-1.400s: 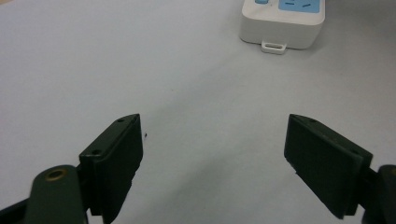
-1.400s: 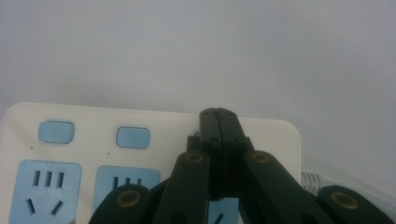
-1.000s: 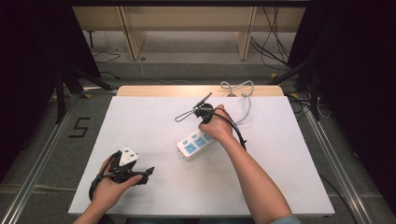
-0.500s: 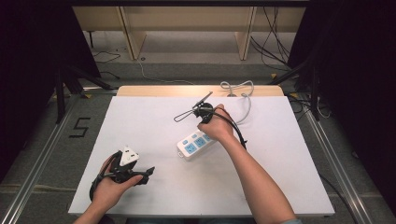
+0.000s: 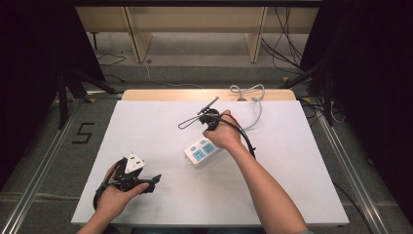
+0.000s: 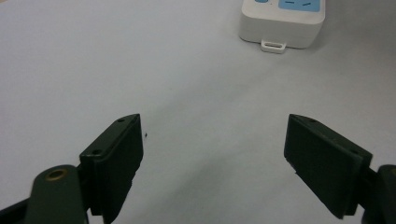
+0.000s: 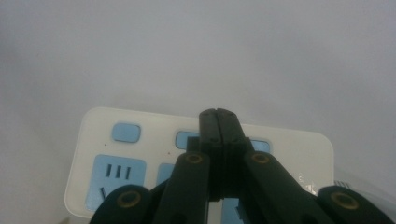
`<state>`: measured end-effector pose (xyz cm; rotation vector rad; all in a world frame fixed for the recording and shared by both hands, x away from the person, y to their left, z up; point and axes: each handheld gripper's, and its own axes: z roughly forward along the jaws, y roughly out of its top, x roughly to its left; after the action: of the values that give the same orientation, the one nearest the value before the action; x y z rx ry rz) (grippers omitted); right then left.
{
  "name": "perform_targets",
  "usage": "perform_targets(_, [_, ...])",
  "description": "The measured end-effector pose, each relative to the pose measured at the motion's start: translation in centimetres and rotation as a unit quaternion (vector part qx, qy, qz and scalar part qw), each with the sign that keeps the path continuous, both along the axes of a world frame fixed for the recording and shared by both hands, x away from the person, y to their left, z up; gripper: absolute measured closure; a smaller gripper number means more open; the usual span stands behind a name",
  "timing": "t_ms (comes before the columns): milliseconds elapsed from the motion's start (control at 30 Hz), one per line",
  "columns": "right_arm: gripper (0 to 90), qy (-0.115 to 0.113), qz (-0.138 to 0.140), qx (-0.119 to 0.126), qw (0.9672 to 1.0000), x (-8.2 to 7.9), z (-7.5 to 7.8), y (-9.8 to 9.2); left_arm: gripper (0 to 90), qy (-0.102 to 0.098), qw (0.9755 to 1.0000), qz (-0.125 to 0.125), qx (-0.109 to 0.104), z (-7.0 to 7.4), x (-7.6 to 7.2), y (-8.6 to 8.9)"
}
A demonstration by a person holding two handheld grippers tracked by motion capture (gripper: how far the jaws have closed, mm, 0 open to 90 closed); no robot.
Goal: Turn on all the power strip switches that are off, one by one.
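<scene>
Power strip near table centre, under right gripper with jaws pressed together, empty, tips over the blue buttons; left gripper spread wide, empty, well apart; probably rigid, light, slick plastic; best gripped across long sides.

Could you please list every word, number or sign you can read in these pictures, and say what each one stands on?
"5": a black number marked on the grey floor left of the table.
No readable lettering on the power strip: the right gripper view shows blue socket faces and blue buttons with plain slots, no words.
Nothing is written on the right gripper or the left gripper.
</scene>
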<state>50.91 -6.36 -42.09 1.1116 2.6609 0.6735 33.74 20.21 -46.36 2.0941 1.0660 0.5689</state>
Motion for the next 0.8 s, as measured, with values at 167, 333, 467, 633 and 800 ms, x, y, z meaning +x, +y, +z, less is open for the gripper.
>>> perform_targets(167, [90.0, -0.001, 0.007, -0.001, 1.0000, -0.16, 0.00, 0.24, 19.6, -0.001, 1.0000, -0.001, 0.002, 0.04, 0.03, 0.07])
perform_targets(333, [90.0, 0.000, 0.010, 0.000, 0.9999, -0.35, 0.13, 0.43, 19.5, 0.000, 1.0000, 0.002, 0.001, 0.06, 0.04, 0.09])
perform_targets(467, [90.0, 0.002, 0.014, -0.002, 0.9999, -0.48, 0.10, 0.57, 19.5, 0.000, 1.0000, 0.002, 0.001, 0.01, 0.04, 0.07])
perform_targets(633, [90.0, 0.003, 0.016, -0.005, 0.9999, -0.54, 0.00, 0.82, 19.5, 0.002, 1.0000, 0.001, 0.002, 0.00, 0.02, 0.07])
perform_targets(800, [90.0, 0.002, 0.020, -0.006, 0.9998, -0.57, 0.03, 0.95, 19.5, 0.001, 1.0000, 0.000, 0.001, -0.01, 0.04, 0.03])
